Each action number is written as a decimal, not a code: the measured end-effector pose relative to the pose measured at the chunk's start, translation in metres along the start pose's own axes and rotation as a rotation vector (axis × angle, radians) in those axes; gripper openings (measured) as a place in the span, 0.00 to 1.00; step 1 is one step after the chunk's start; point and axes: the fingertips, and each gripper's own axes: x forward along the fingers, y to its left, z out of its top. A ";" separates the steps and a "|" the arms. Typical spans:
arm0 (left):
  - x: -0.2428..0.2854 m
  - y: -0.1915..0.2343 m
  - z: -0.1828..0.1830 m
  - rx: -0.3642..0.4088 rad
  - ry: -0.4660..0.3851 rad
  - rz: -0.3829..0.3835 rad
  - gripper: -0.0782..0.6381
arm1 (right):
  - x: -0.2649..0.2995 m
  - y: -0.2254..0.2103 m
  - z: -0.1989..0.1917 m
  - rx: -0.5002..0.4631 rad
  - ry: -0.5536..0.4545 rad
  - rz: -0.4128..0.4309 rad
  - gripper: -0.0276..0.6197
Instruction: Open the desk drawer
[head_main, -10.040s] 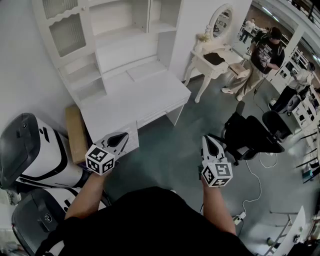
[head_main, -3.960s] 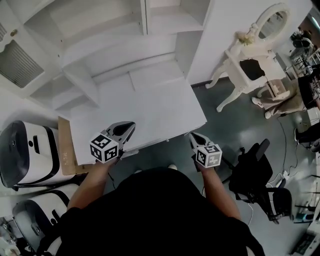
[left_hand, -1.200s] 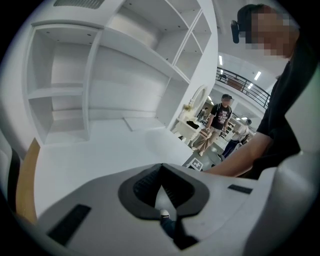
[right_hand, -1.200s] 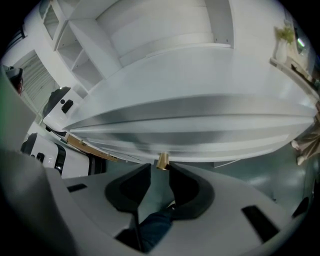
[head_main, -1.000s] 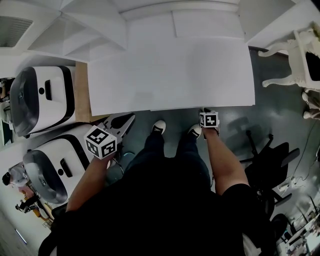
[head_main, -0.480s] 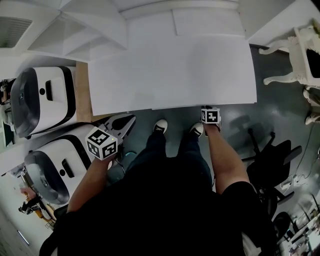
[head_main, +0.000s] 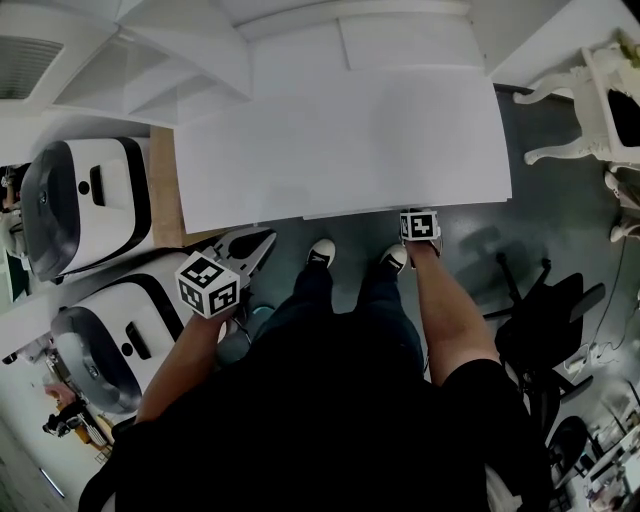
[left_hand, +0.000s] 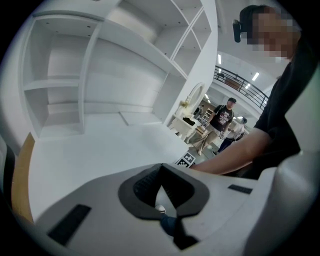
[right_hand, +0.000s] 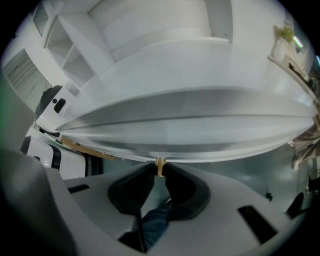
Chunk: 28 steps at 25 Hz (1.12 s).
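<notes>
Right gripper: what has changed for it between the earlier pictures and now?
The right gripper moved from over the floor to the front edge of the white desk, and its jaws have just been closing onto the small brass knob. The left gripper stayed shut and empty.

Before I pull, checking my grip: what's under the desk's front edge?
A brass knob; the right gripper has just been closing its jaws on it. The desktop covers the drawer's inside.
</notes>
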 end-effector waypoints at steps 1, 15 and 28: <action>0.000 0.000 0.000 0.002 0.002 -0.003 0.12 | 0.000 0.001 -0.002 -0.003 0.006 -0.001 0.15; 0.007 -0.012 0.009 0.060 0.011 -0.067 0.12 | -0.009 0.008 -0.058 0.010 0.099 -0.001 0.15; 0.016 -0.032 0.018 0.140 0.042 -0.130 0.12 | -0.020 0.014 -0.105 0.040 0.117 0.005 0.15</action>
